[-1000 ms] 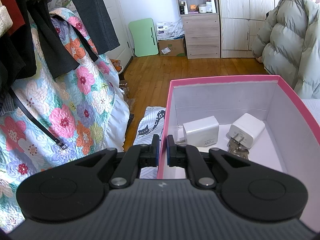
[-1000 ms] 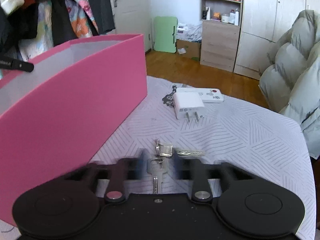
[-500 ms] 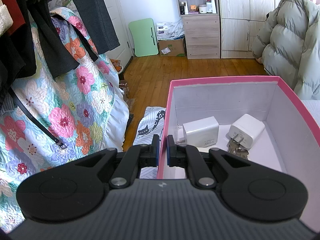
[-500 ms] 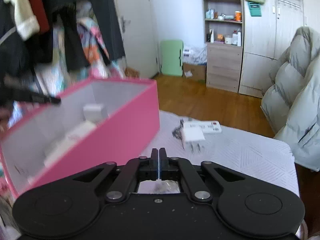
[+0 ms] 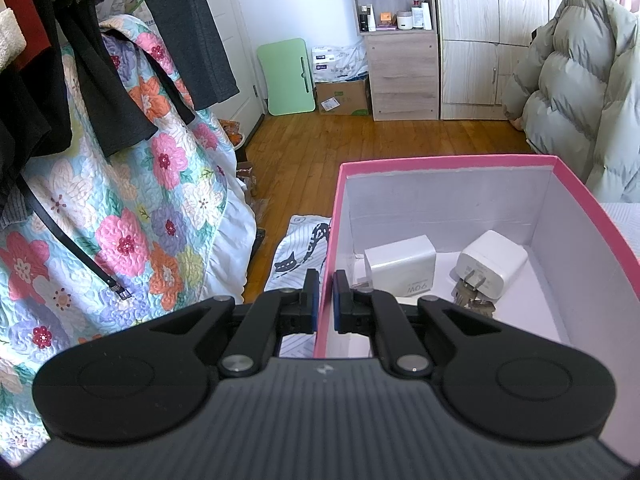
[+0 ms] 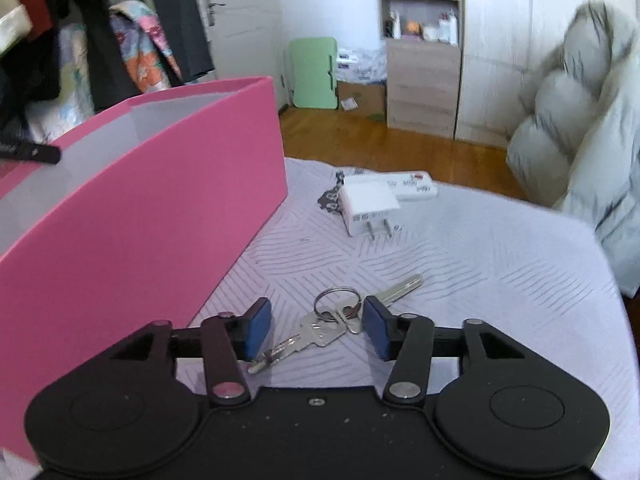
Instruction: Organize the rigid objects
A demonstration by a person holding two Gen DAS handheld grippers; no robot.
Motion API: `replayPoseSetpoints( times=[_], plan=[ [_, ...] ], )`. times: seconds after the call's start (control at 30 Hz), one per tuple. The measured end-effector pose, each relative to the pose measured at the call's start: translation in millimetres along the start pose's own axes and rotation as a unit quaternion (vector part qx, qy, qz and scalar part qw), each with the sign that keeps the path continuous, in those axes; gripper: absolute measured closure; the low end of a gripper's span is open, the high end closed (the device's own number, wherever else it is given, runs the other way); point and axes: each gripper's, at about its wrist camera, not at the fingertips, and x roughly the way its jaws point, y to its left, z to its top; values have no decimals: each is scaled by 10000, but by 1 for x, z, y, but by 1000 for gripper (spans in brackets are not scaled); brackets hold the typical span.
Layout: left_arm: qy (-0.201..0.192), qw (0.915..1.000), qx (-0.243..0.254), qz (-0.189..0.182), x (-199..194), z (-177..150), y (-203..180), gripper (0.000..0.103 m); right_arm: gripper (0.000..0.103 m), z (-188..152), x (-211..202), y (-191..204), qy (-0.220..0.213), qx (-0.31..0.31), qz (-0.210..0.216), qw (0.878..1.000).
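The left claw (image 5: 325, 296) is clamped on the near wall of the pink box (image 5: 440, 160), which holds two white chargers (image 5: 400, 268) and some keys (image 5: 472, 300). The right claw (image 6: 318, 330) has its jaws opening; a bunch of keys (image 6: 324, 328) lies between the pads on the cloth-covered desk (image 6: 500, 260), not gripped. The box wall stands close on its left. Farther off lie a white charger (image 6: 370, 204) and a white remote (image 6: 412, 186), touching
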Motion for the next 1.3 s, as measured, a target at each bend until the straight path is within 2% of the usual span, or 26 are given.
replayPoseSetpoints(
  times=[0.07,0.13,0.17,0.2,0.23,0.27,0.33,0.43,0.67,0.83,0.97,1.07,1.2,1.3],
  plan=[
    [0,10000,8,14,0,1,-2,97,33,-2,6,3,-25,70,-267,9996],
    [-2,10000,23,21,1,1,-2,97,47,-6,7,8,-144,33,-568,9983],
    [-2,10000,27,24,1,1,-3,97,66,-6,5,8,-193,89,-571,9981],
    [-2,10000,19,17,1,1,-3,97,78,-7,3,6,-230,195,-561,9980],
    [0,10000,7,9,1,1,-3,97,80,-6,2,3,-227,309,-499,9980],
    [-3,10000,17,15,1,1,-4,97,91,-6,0,-1,-237,460,-410,9978],
    [-3,10000,20,20,1,1,-4,97,98,-7,-6,-5,-358,662,-337,9966],
    [-2,10000,18,21,1,1,-4,97,99,-7,-20,-6,-626,679,-194,9955],
    [-4,10000,11,16,1,1,-4,97,99,9,-53,0,-942,709,147,9929],
    [-6,10000,19,20,1,1,-5,97,99,32,-95,22,-1384,371,420,9888],
    [22,10000,35,4,1,1,-5,98,99,55,-126,47,-1589,-29,821,9839],
    [22,10000,-22,-15,2,0,-3,98,99,73,-135,65,-1423,-180,1266,9815],
    [20,9999,-91,-50,2,-1,0,98,99,84,-124,87,-802,-184,1975,9768],
    [18,9999,-105,-64,2,-1,1,98,99,79,-102,106,-380,-203,2237,9737]
  ],
)
